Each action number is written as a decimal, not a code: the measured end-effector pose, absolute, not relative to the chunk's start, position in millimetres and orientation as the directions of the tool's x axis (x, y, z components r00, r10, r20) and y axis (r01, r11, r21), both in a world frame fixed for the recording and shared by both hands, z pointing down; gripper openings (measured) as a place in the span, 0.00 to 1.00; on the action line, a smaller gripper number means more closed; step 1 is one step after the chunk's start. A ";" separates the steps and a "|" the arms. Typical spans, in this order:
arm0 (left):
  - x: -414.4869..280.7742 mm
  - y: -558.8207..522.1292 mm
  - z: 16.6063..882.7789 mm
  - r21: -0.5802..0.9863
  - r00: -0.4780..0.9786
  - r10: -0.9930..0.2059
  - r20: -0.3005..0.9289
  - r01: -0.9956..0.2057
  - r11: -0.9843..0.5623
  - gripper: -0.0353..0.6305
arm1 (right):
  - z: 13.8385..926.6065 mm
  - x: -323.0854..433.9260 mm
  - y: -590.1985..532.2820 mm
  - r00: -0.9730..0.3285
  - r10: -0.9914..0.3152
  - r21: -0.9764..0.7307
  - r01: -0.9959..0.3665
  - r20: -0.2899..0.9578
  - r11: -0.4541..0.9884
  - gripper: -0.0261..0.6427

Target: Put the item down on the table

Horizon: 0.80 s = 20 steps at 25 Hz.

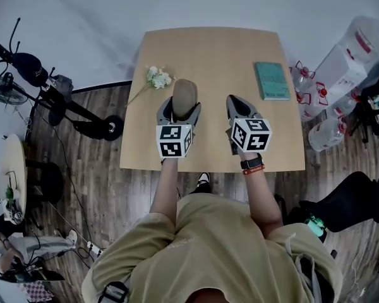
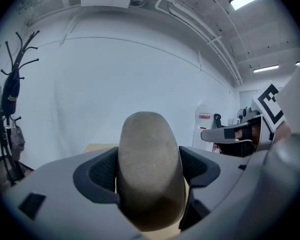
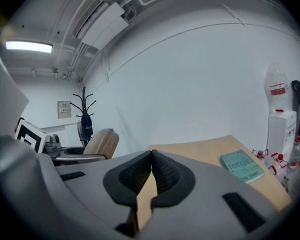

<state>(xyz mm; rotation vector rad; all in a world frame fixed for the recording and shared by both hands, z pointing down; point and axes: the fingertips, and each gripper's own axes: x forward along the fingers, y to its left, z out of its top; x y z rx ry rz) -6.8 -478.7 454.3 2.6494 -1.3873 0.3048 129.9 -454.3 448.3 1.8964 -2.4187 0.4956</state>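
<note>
A beige oval item, rounded like a smooth stone, is held above the wooden table by my left gripper, which is shut on it. In the left gripper view the stone fills the gap between the dark pads and stands upright. My right gripper hovers beside it to the right, shut with nothing in it; its pads meet at the tips. From the right gripper view the stone shows at the left, in the other gripper.
A sprig of white flowers lies on the table's left part. A teal book lies at the right; it shows as the book in the right gripper view. Water bottles stand right of the table, a coat rack and fan at left.
</note>
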 end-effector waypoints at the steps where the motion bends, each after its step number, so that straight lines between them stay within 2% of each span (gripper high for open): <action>1: -4.4 -484.4 456.4 0.021 0.561 -0.792 0.243 -0.819 -0.574 0.61 | 450.9 134.0 -457.9 -0.252 -0.942 -0.234 -0.952 0.221 0.199 0.06; 10: 11.8 -539.0 477.4 -0.042 0.628 -0.724 0.286 -0.746 -0.664 0.61 | 465.1 154.0 -495.4 -0.199 -0.952 -0.250 -0.958 0.232 0.140 0.06; 20: 28.1 -609.5 508.7 -0.077 0.726 -0.602 0.332 -0.615 -0.785 0.61 | 492.7 142.1 -544.8 -0.169 -0.954 -0.257 -0.961 0.246 0.104 0.06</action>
